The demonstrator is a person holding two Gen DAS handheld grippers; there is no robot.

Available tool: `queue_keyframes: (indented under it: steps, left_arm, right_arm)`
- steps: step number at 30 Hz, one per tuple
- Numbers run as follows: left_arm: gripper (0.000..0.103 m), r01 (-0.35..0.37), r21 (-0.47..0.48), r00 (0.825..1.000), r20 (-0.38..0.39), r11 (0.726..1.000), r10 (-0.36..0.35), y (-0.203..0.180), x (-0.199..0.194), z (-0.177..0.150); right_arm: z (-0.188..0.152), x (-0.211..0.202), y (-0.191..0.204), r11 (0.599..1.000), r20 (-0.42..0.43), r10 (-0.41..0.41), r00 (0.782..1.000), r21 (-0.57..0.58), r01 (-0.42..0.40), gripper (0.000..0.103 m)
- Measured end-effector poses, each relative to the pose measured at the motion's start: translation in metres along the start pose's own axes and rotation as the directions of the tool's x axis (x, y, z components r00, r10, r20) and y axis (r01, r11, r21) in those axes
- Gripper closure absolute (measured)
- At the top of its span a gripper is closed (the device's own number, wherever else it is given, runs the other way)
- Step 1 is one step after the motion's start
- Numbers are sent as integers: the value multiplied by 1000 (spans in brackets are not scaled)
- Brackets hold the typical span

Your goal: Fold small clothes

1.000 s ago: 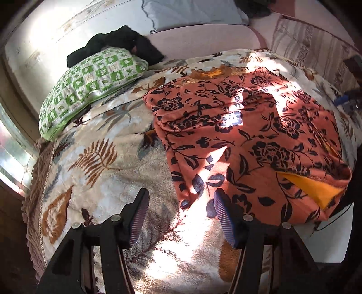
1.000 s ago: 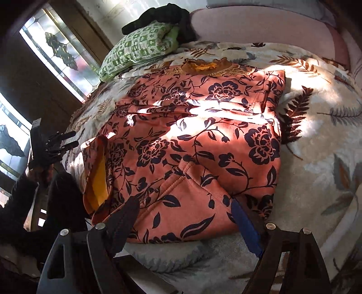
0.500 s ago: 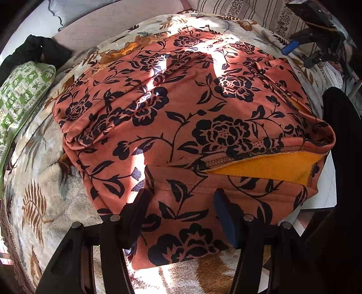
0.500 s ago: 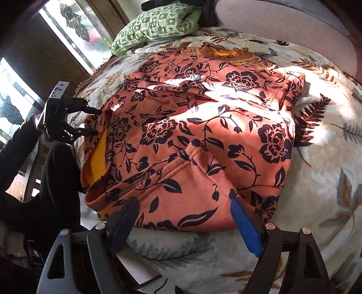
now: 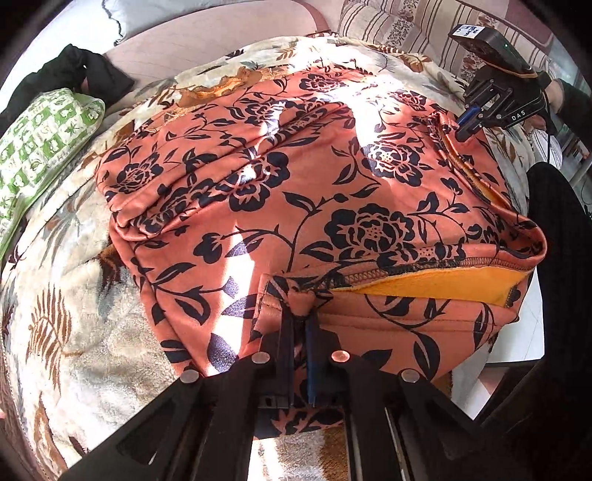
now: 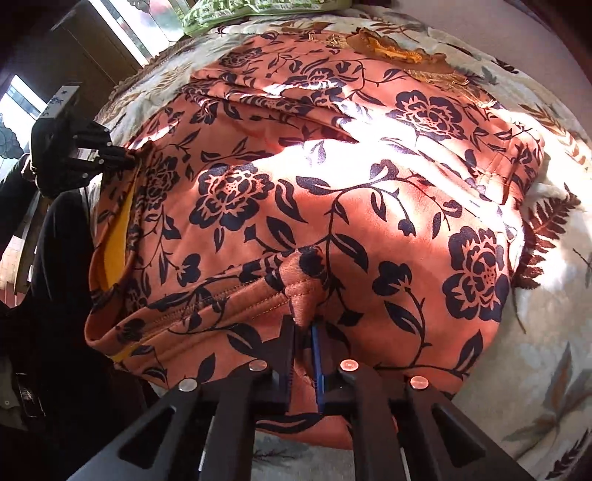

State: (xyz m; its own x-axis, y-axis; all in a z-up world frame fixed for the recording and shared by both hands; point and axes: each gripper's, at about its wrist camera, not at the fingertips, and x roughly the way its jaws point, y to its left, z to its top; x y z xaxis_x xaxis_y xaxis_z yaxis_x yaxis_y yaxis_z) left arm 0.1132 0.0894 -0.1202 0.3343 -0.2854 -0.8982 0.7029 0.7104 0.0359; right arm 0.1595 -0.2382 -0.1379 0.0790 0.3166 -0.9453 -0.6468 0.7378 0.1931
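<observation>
An orange garment with a dark flower print and a yellow lining lies spread on the bed, and it also fills the right wrist view. My left gripper is shut on a pinch of the garment's near hem, at its left corner. My right gripper is shut on a pinch of the same hem, at its right corner. The right gripper also shows far right in the left wrist view. The left gripper also shows far left in the right wrist view.
A cream blanket with brown leaf print covers the bed. A green and white pillow and a black cloth lie at the far left. A pink headboard cushion stands behind. The bed's edge is near me.
Both grippers moved in to the garment's near hem and shut on it. A second ago both were open and further back.
</observation>
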Motion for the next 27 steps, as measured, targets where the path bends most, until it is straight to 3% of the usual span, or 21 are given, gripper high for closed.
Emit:
queue_keyframes:
  steps: [8, 12, 15, 19, 21, 23, 24, 25, 26, 27]
  left_arm:
    - [99, -54, -91, 984, 166, 994, 69, 15, -59, 0]
    - [99, -120, -128, 957, 249, 985, 149, 30, -85, 13]
    - [99, -178, -179, 917, 327, 968, 229, 53, -107, 33]
    - [99, -232, -291, 870, 365, 928, 332, 106, -110, 71]
    - [99, -231, -346, 875, 335, 909, 350, 136, -89, 94]
    - [98, -283, -410, 869, 273, 867, 413, 168, -53, 113]
    - [95, -328, -424, 869, 214, 844, 445, 184, -27, 123]
    - [94, -387, -453, 865, 123, 803, 486, 201, 2, 129]
    - [94, -442, -453, 861, 28, 774, 508, 213, 33, 133]
    - [94, -484, -425, 856, -46, 765, 516, 219, 58, 135]
  right_arm:
    - [-9, -61, -2, 998, 184, -37, 982, 60, 26, 95]
    - [-8, -86, -16, 991, 276, -84, 957, 124, 51, 95]
    - [7, -111, -27, 982, 368, -156, 916, 161, 103, 95]
    - [37, -148, -69, 952, 491, -256, 833, 276, 130, 95]
    - [58, -153, -100, 929, 515, -298, 804, 349, 120, 95]
    - [83, -136, -135, 903, 489, -315, 814, 418, 98, 95]
    - [94, -122, -153, 879, 464, -356, 811, 461, 122, 94]
    - [103, -105, -171, 856, 448, -374, 812, 504, 116, 91]
    - [110, -83, -190, 840, 423, -358, 833, 535, 89, 90]
    - [113, -59, -206, 821, 366, -335, 868, 566, 78, 81]
